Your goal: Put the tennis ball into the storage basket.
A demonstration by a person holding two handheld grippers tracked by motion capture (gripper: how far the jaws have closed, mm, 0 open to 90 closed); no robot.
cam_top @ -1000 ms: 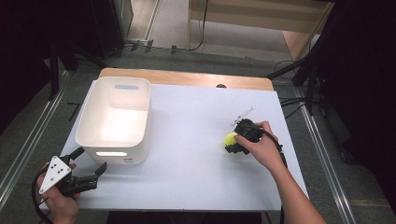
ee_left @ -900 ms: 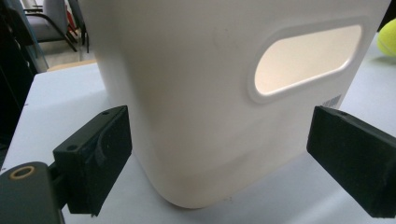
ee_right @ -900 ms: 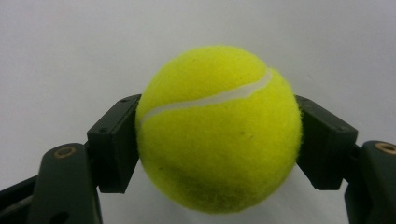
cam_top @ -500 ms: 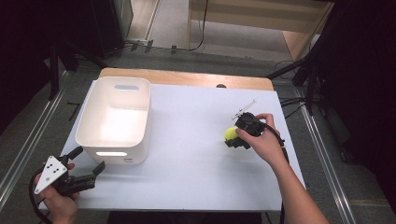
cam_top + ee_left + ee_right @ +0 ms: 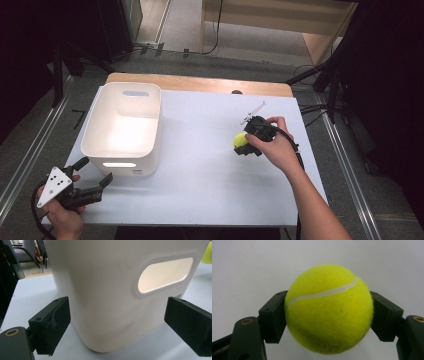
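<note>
One tennis ball (image 5: 240, 140), one white bin (image 5: 123, 128), two handheld grippers on one white table (image 5: 200, 190). The yellow-green ball sits squarely between the jaws of the right gripper (image 5: 245, 144), at the table's right-centre in the high view, w/ the person's right hand (image 5: 278, 148) wrapped round the tool's body. In the right gripper view the ball (image 5: 329, 309) is pinched at its widest part: one black pad presses its left flank, the other its right, both touching the felt, no gap on either side. Its white seam curves across the upper face; a darker smudge marks the underside. The jaws stand about a ball's width apart, holding it clear of the pale tabletop behind. The right gripper (image 5: 329, 316) carries nothing else.

The left gripper (image 5: 95, 181) is at the table's near-left corner in the left hand (image 5: 64, 220), grey three-cornered plate on top, jaws spread wide and holding nothing. In the left gripper view its pads frame the bin's near wall (image 5: 107, 290) w/o touching it; the left gripper (image 5: 120, 322) points at the rounded lower corner of the bin, just below the oval handle slot (image 5: 165, 275). A sliver of yellow-green shows at the top-right edge of that view, past the bin.

The bin stands upright at the table's left, well apart from the ball, open top lit inside. A wooden strip (image 5: 200, 84) runs along the table's far edge.
</note>
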